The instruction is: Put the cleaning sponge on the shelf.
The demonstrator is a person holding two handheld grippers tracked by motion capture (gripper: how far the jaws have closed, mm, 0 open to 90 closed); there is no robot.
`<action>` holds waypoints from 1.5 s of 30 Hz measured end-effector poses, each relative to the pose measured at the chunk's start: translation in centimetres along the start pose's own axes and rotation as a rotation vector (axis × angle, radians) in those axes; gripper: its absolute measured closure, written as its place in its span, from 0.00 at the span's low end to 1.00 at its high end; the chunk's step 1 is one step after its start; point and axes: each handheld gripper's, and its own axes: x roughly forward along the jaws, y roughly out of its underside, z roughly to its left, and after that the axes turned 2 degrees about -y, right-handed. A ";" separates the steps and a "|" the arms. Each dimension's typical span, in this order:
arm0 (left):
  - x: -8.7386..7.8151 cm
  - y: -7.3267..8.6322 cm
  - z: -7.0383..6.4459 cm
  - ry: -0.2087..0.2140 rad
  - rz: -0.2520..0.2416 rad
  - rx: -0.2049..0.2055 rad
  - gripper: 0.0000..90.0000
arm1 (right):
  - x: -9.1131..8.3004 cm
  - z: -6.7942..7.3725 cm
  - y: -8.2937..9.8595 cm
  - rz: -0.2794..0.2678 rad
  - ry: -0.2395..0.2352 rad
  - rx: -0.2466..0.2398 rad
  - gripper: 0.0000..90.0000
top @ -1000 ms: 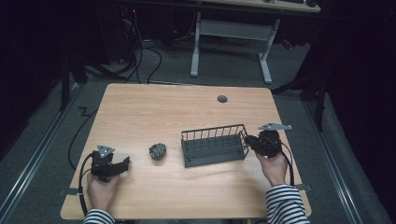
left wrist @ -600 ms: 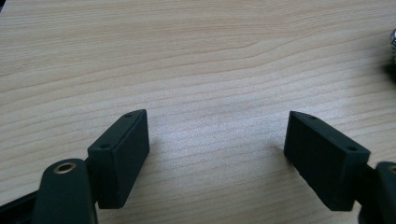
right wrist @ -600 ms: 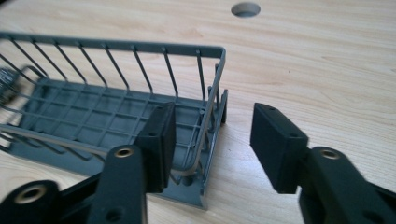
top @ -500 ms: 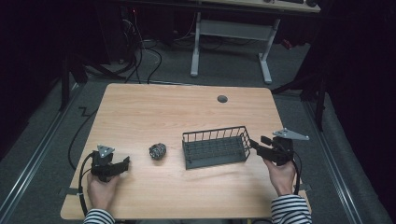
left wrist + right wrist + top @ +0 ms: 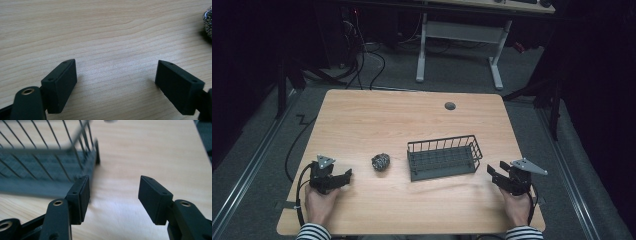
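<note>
The left claw (image 5: 346, 176) is resting low on the near left part of the desk (image 5: 412, 115), held in the person's left hand (image 5: 319, 202). Its jaws are standing wide apart with only bare wood between them, and they are pointing toward the scouring ball (image 5: 381, 162). In the left gripper view the left claw (image 5: 116, 80) is gripping nothing, and the scouring ball (image 5: 207, 21) is lying ahead at the upper right edge, well clear of both jaws.

The scouring ball is sitting on the desk between the left claw and the wire basket (image 5: 443, 157), near the basket's left end but not touching it. The basket is standing upright, right of centre.

The right claw (image 5: 491, 171) is sitting just beside the basket's right end, held in the right hand (image 5: 517, 207). In the right gripper view the right claw (image 5: 113, 195) is spread wide and holding nothing, with the wire basket (image 5: 45, 165) ahead of its left jaw. Whether that jaw is touching the wire cannot be told.
</note>
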 end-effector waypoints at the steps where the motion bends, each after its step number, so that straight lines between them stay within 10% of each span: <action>1: 0.0 -0.1 0.0 0.004 0.003 -0.007 0.20 | 0.2 -0.1 0.5 0.011 0.009 0.007 0.47; 14: -1.8 -0.4 -0.4 0.098 -0.039 -0.010 0.21 | 2.4 -0.5 2.7 0.122 0.113 -0.003 0.47; 27: -3.4 -2.3 -3.9 0.210 -0.070 0.066 0.23 | 3.0 -0.4 2.5 0.151 0.122 -0.021 0.45; 45: 0.3 -5.6 -9.1 0.279 0.009 0.166 0.25 | 3.0 -0.4 2.5 0.151 0.120 -0.020 0.44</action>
